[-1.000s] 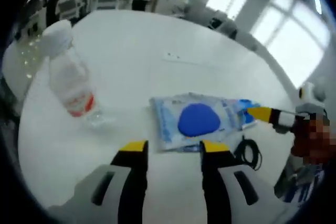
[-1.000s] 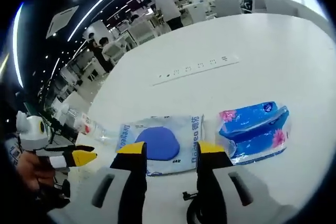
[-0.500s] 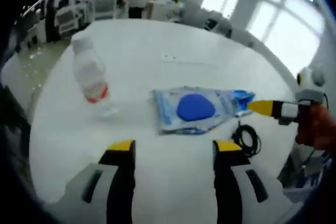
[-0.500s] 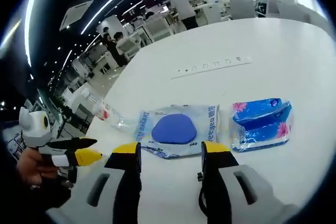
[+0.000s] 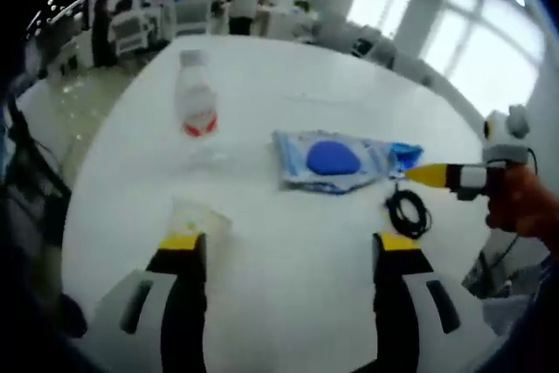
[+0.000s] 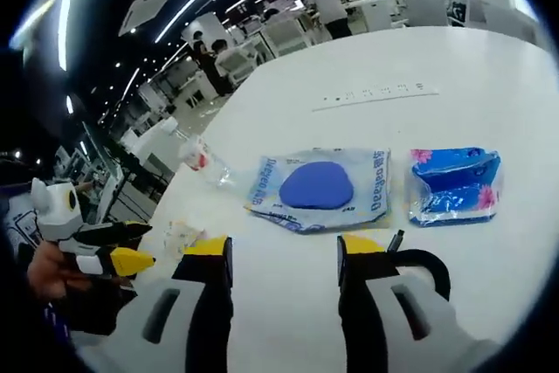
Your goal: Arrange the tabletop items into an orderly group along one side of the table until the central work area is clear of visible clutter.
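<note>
Across the right gripper view we see the bottle (image 6: 203, 162) at centre left, the wipes pack (image 6: 320, 189) mid-frame, the blue tissue pack (image 6: 456, 184) at right, and both our grippers (image 5: 290, 242) (image 6: 284, 246) spread wide, holding nothing

One bottle (image 5: 196, 102), one wipes pack (image 5: 334, 160), one tissue pack (image 6: 455, 184), one cable coil (image 5: 408, 213), one crumpled wrapper (image 5: 197, 217).
</note>
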